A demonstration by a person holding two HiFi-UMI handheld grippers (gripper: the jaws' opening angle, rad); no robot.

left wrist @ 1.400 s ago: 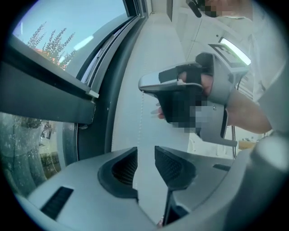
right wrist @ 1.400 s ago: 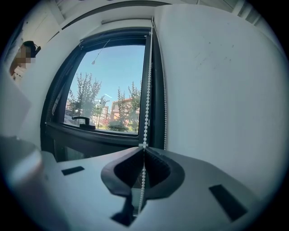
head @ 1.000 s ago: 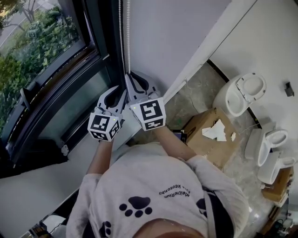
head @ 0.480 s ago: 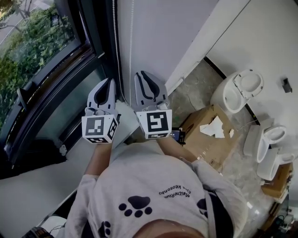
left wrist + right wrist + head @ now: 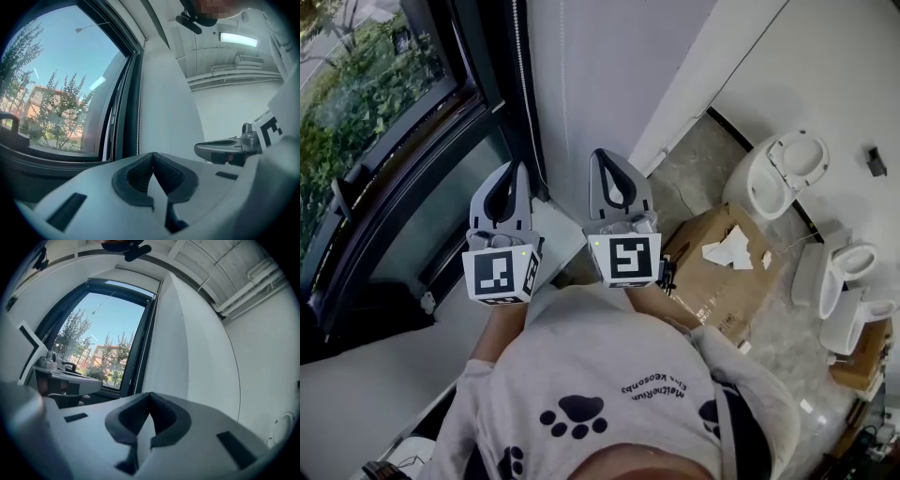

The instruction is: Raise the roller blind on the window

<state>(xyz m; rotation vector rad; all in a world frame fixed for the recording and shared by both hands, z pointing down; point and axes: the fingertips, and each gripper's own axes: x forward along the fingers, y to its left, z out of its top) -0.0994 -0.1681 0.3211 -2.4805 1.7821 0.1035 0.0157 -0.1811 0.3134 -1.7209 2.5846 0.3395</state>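
Hanging down the dark jamb at the right edge of the window, the roller blind's bead chain runs between the glass and the white side wall. Blind fabric: cannot be made out in any view. In the right gripper view the glass shows trees and sky up to the top of the frame.

Left gripper: held up in front of the jamb, tips close to the chain. Jaws are pressed together tip to tip. In the left gripper view the chain drops behind the left-hand jaw, just beside the closed tips and not between the pads. Nothing is clamped.

Right gripper: held beside the left one, near it but apart. Its tips point at the white side wall, to the right of the chain. Its jaws have just been closing and now meet, with nothing between them. In its own view the chain hangs beyond the jaws and left of the tips.

Marker cubes: left marker cube and right marker cube both face the head camera, above the person's grey paw-print shirt.

Floor, right of the person: open cardboard box holding white scraps. A white toilet bowl stands beyond it, near the far wall
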